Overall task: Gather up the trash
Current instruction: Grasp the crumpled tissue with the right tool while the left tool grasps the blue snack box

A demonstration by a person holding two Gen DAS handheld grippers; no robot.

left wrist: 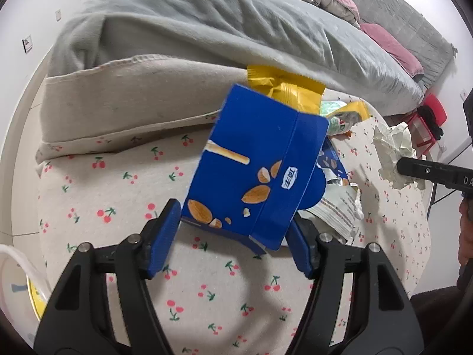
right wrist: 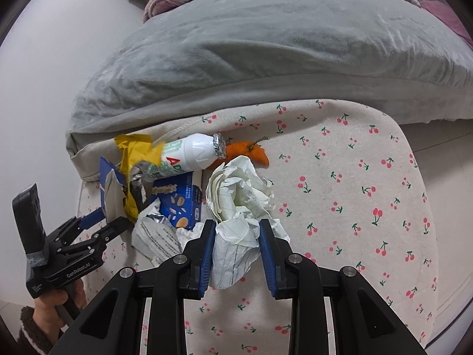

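Note:
A blue snack box (left wrist: 254, 174) with almond pictures stands on end on the cherry-print cover (left wrist: 118, 195). My left gripper (left wrist: 233, 219) is shut on its lower end, a blue pad against each side. In the right wrist view the left gripper (right wrist: 103, 219) appears at the left edge with the box (right wrist: 105, 177). My right gripper (right wrist: 236, 227) is shut on a wad of crumpled lined paper (right wrist: 236, 207); the paper (left wrist: 390, 148) also shows in the left wrist view. More trash lies between them: a yellow wrapper (right wrist: 139, 153), a white bottle (right wrist: 192, 153), a second blue pack (right wrist: 183, 204) and a white foil wrapper (right wrist: 156, 236).
An orange peel-like scrap (right wrist: 251, 153) lies behind the paper. A thick grey blanket (right wrist: 251, 59) overhangs the back of the cherry-print cover (right wrist: 354, 192). A white bag rim (left wrist: 17, 269) shows at lower left, a red item (left wrist: 431, 115) at far right. A hand (right wrist: 50, 301) holds the left gripper.

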